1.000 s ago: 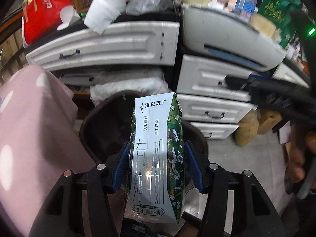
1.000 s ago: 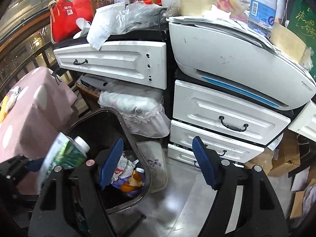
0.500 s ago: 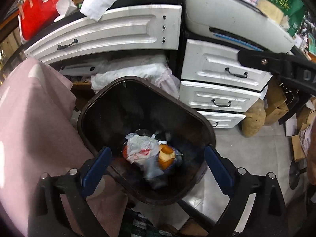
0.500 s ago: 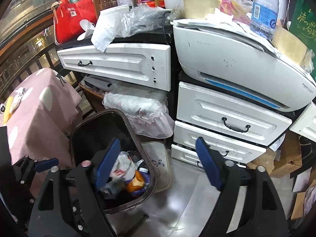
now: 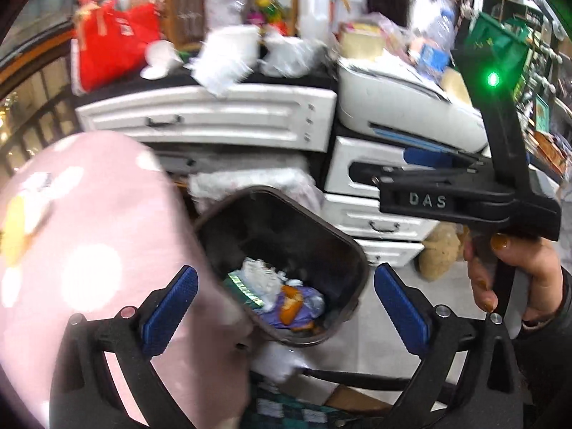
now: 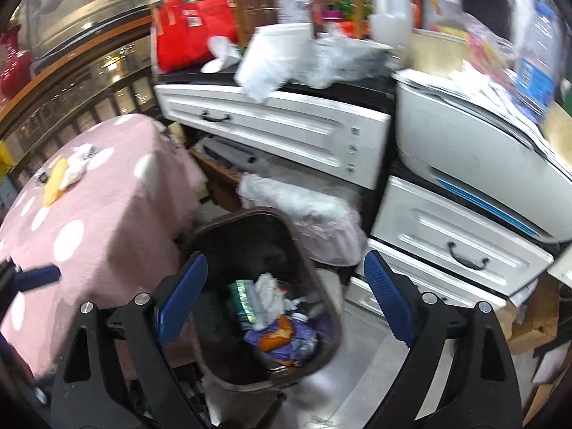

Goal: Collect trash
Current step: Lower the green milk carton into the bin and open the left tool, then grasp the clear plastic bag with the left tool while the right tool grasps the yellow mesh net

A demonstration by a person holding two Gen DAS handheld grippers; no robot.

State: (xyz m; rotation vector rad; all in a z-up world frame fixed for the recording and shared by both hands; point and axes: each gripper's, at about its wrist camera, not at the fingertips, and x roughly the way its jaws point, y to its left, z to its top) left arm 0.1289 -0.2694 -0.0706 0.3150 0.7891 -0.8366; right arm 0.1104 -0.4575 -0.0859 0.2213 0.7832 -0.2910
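Note:
A dark brown trash bin stands on the floor beside the pink table. In it lie the green milk carton, crumpled white paper and an orange and purple wrapper. My left gripper is open and empty above the bin's near edge. My right gripper is open and empty above the bin; it shows from the side in the left wrist view. On the table lie a yellow scrap and white paper.
A pink polka-dot tablecloth covers the table on the left. White drawers and a white printer stand behind the bin, piled with clutter, a red bag and a paper cup. Cardboard boxes sit at right.
My left gripper opened and let the milk carton fall into the bin, then drew back and up. The right gripper shifted left, over the bin.

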